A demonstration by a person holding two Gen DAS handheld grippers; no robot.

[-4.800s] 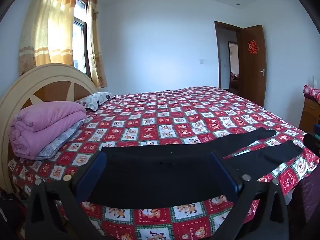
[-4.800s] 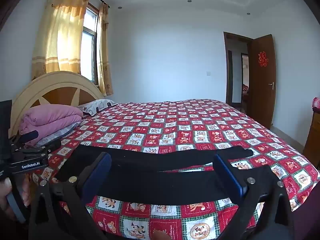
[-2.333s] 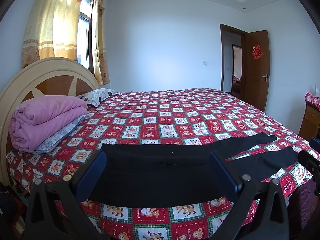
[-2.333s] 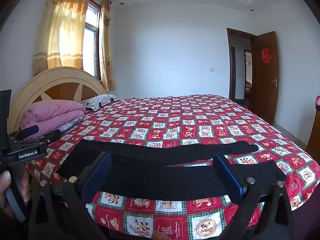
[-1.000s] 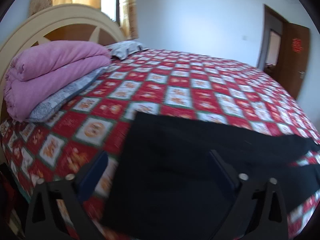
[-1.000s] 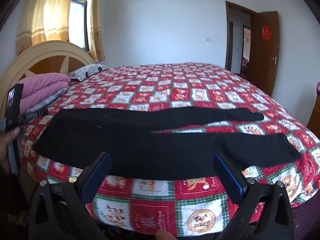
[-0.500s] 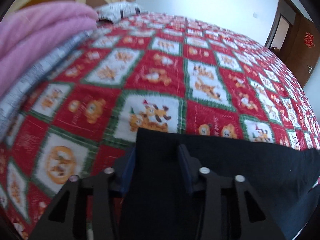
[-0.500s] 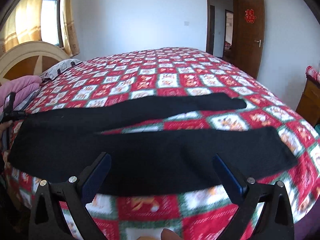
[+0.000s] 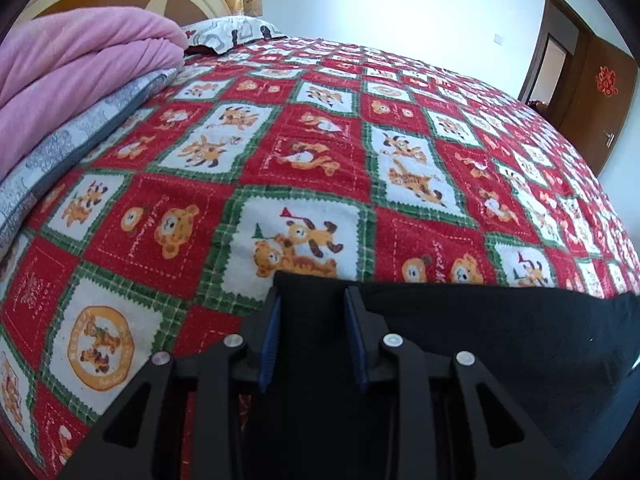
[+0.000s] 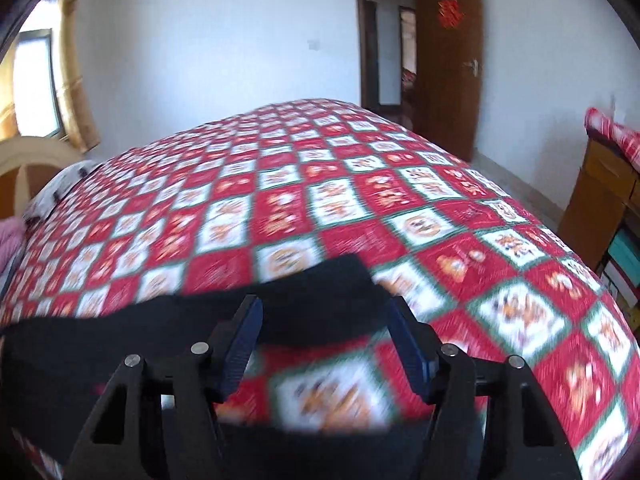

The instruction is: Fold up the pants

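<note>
The long black fabric pants (image 9: 460, 340) lie flat on the bed's red-and-green checked cartoon quilt (image 9: 312, 152). The left gripper (image 9: 312, 312) has its jaws narrowed around the waistband corner. The right gripper (image 10: 324, 320) hangs jaws apart at a leg end, blurred.

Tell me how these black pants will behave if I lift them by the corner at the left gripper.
Probably floppy: the black pants lie flat, hugging the bedspread. Likely to drape and trail, since only a corner sits between the left gripper fingers. The fuzzy bedspread may drag on them.
</note>
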